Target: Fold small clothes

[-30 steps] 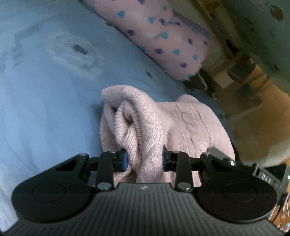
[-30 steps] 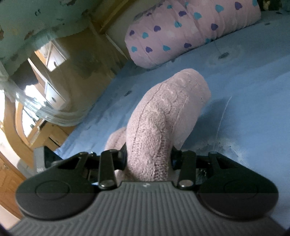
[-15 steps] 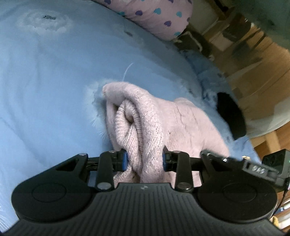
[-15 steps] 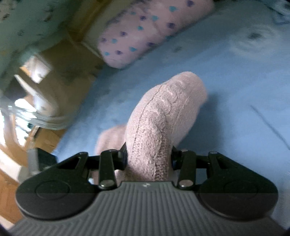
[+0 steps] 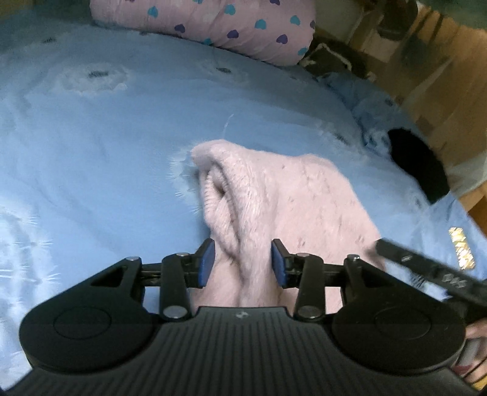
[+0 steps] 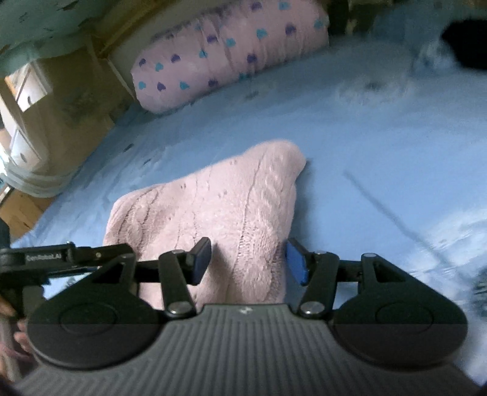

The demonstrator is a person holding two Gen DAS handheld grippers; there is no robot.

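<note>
Fuzzy pink cable-knit sweater [image 5: 292,195] folded, lumpy, on smooth blue bedsheet [image 5: 106,146].

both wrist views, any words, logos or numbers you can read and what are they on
"GenRoboLAI", as best it reads, small and soft: on the left gripper's black side bar, seen in the right wrist view.
Pale marks on the right gripper's bar: upside down, too blurred to read.
Gold patch on the blue bedsheet: too blurred.

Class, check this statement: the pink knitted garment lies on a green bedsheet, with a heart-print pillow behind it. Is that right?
Not quite: the bedsheet is blue, not green, as the left wrist view shows. The pink knitted garment does lie on it, with the heart-print pillow behind.
</note>
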